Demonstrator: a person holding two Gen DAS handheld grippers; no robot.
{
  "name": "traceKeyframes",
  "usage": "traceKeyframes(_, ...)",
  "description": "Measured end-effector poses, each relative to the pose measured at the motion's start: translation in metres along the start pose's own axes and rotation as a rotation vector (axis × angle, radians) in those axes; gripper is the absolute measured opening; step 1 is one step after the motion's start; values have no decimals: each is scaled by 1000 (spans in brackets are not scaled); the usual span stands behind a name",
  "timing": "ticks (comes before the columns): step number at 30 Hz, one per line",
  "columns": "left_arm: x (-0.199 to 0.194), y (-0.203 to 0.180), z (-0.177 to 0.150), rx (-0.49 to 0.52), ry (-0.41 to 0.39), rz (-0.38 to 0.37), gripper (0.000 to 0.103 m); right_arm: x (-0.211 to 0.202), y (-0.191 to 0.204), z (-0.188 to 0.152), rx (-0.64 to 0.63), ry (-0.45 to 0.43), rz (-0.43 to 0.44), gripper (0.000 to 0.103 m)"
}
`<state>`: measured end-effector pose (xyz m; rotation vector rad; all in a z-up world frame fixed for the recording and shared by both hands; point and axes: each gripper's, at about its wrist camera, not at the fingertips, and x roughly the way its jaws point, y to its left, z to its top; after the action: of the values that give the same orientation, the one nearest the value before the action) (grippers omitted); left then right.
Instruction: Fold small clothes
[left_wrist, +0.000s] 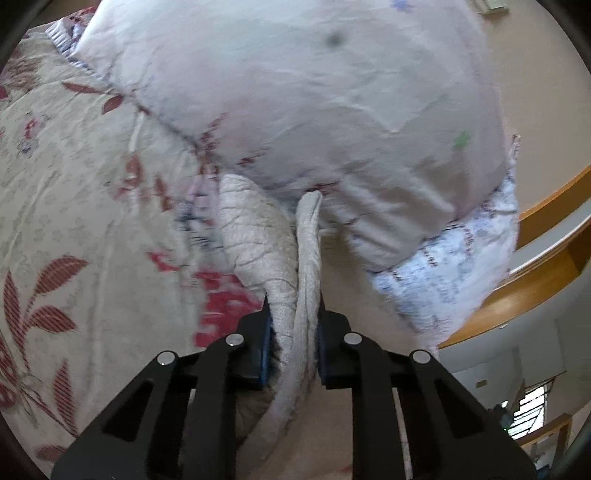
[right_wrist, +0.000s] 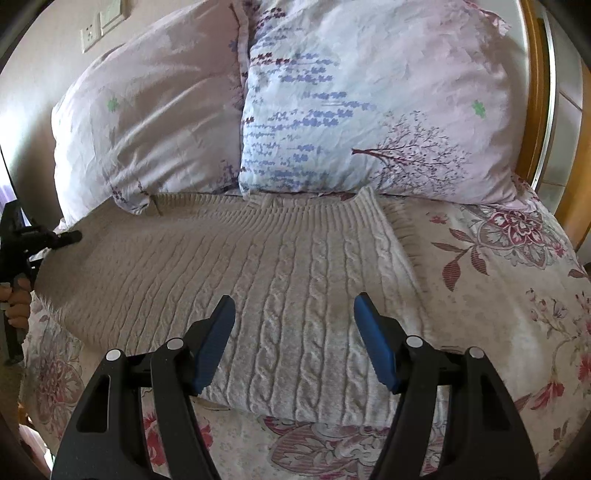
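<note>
Black left gripper (left_wrist: 293, 325): blue-padded fingers (left_wrist: 265, 347) drawn in and pinching a gathered edge of the sweater (left_wrist: 258, 236), seen in the left wrist view. No earlier view to compare.

Right gripper (right_wrist: 294, 332): black frame, blue fingers (right_wrist: 218, 332) spread wide, nothing between them; poised over the lower front of the sweater, contact not determinable.

Sweater (right_wrist: 258, 266): cream cable-knit, ribbed collar, laid flat across the bed with the collar toward the pillows. Its left edge was lifted into a fold where the left gripper (right_wrist: 70, 237) held it, at the far left of the right wrist view. A hand (right_wrist: 16, 295) gripped that tool's handle.

Bedspread (right_wrist: 498, 295): pale, printed with red and pink flowers and leaves, lying under the sweater.

Pillows, two: left pillow (right_wrist: 147, 122), pale lilac with small floral marks; right pillow (right_wrist: 369, 110), lilac with blue flower rows and a printed tree. Both stood just behind the collar, touching each other.

Headboard (right_wrist: 535, 92): wooden, at right edge.

Wall socket (right_wrist: 90, 35) and switch plate (right_wrist: 114, 14): white, upper left. No legible writing, brand or label anywhere.
</note>
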<state>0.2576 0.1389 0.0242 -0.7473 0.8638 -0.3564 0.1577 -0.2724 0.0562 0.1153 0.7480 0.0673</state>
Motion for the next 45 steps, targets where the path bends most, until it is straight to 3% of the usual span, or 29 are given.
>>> traceKeyframes(8,-4,-65,0,14,-10,-140,16,-6,-15,-5,24,-26,4,68)
traceKeyframes(16,43,-144,-13,77,96,-290,16,-11,-28,-8,42,-42,-3,68)
traceKeyframes(19,78,-158,-41,95,172,-293,16,-10,-36,-10,61,-34,-10,68)
traceKeyframes(23,125,-159,-74,104,288,-221,17,-7,-44,-10,93,-13,-5,68)
traceKeyframes(25,125,-166,-77,140,275,-220,24,-8,-47,-8,109,-9,6,68)
traceKeyframes(27,115,-170,-74,145,302,-282,30,-10,-49,-4,120,-14,19,68)
traceKeyframes(29,102,-170,-70,158,287,-323,41,-14,-52,5,145,-25,53,68)
traceKeyframes(30,90,-166,-69,178,265,-333,53,-14,-53,8,158,-26,73,68)
traceKeyframes(32,66,-155,-62,209,195,-324,57,-13,-55,18,205,-14,152,68)
traceKeyframes(37,38,-115,-43,251,71,-79,58,17,-55,33,347,107,392,68)
traceKeyframes(39,40,-105,-40,235,77,-43,58,37,-50,35,391,171,453,68)
traceKeyframes(41,42,-92,-42,213,118,-33,59,53,-45,35,410,217,453,66)
traceKeyframes(45,57,-89,-54,214,184,-41,60,77,-36,30,441,283,487,52)
